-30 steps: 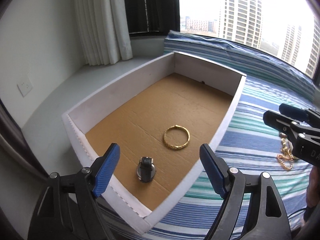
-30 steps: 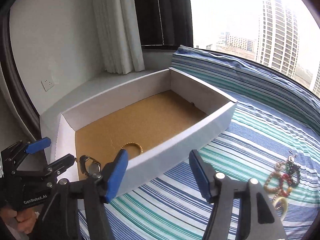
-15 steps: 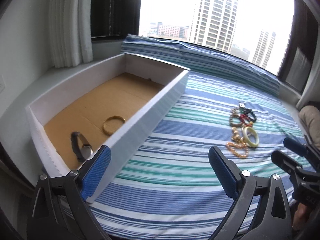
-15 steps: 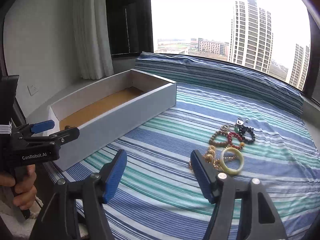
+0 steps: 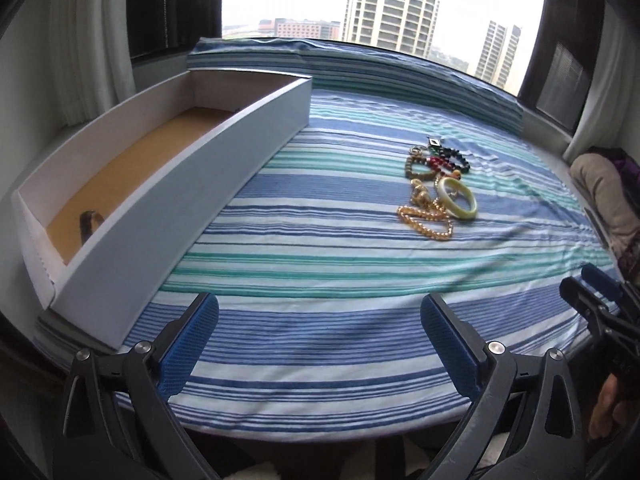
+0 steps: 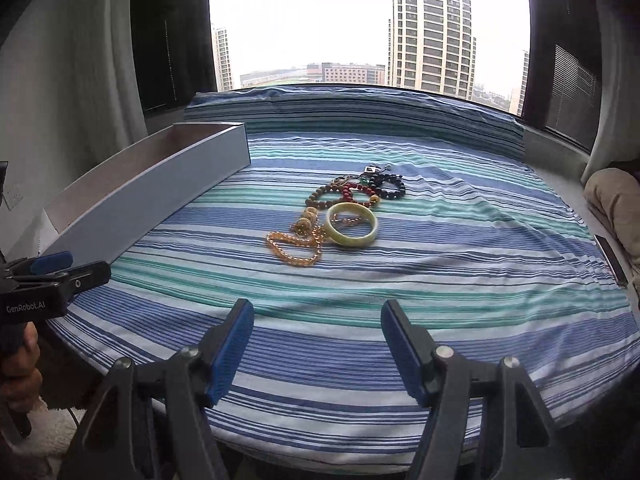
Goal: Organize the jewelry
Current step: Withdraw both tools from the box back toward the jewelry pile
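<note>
Counting from both wrist views: two grippers, one box, one jewelry pile.

Left gripper (image 5: 318,344): jaws spread wide, nothing between the blue pads, only striped bedsheet (image 5: 320,264) under them. Right gripper (image 6: 318,350): jaws apart too, a bit narrower, also empty, hovering over the near part of the sheet.

Jewelry pile (image 6: 340,216) sits on the sheet ahead of both grippers, well apart from either one. Items I can separate in the right wrist view:
- 1 pale green bangle (image 6: 352,228), lying flat, nearest right side of the pile
- 1 amber bead strand (image 6: 294,248), looped, touching the bangle
- 1 brown bead bracelet (image 6: 322,198)
- 1 red bead bracelet (image 6: 358,194)
- 1 black bead bracelet (image 6: 386,186)
- small metal bits at the far edge, too tangled to count

One white box (image 5: 168,184) with a brown cardboard floor sits at the left on the sheet, beside the pile but not touching. One dark curved item (image 5: 90,224) shows in its near end; the box wall hides the rest.

A hand (image 6: 18,372) holds the left gripper's handle at frame left.
</note>
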Available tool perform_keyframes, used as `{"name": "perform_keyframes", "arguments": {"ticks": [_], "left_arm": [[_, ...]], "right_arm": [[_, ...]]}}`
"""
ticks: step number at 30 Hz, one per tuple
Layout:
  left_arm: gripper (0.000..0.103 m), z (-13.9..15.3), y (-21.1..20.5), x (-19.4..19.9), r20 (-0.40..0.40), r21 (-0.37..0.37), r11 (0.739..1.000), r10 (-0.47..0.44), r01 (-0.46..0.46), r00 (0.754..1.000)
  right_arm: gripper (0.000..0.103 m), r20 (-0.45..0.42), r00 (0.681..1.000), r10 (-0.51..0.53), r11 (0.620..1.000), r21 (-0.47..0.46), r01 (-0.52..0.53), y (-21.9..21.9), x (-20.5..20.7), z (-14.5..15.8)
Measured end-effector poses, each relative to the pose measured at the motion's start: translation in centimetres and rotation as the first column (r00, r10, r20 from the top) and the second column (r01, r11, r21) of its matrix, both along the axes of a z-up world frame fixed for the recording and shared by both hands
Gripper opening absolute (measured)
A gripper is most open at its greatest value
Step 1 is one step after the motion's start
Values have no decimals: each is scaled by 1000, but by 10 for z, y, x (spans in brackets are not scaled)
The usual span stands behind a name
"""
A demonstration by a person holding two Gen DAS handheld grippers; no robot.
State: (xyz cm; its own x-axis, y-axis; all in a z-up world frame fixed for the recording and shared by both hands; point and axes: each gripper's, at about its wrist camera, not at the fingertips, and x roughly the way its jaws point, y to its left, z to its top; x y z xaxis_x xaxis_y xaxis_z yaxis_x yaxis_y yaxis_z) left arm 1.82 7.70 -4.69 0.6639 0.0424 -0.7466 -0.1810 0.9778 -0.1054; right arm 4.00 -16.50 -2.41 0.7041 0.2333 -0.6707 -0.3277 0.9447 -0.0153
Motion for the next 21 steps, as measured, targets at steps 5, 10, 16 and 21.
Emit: {"name": "perform_keyframes", "arguments": {"ticks": [5,10,16,21], "left_arm": [[101,3,-5,-3,17,-34,999,-18,19,1000],[101,1,-22,-3,-1,-44,997,-59,59,998],[101,1,-44,2,-10,11,992,-124,124,992],[101,-10,-45,20,-41,-13,991,-132,131,990]], "right_arm": [[67,-4,1000,-31,999,10,31,-10,0,0],[67,-12,1000,-4,1000,24,4,-8,-4,-1],[67,-25,1000,18,1000,21,-18,-2,-8,1],[67,-58,998,24,1000,14,-23,2,1,-3]]}}
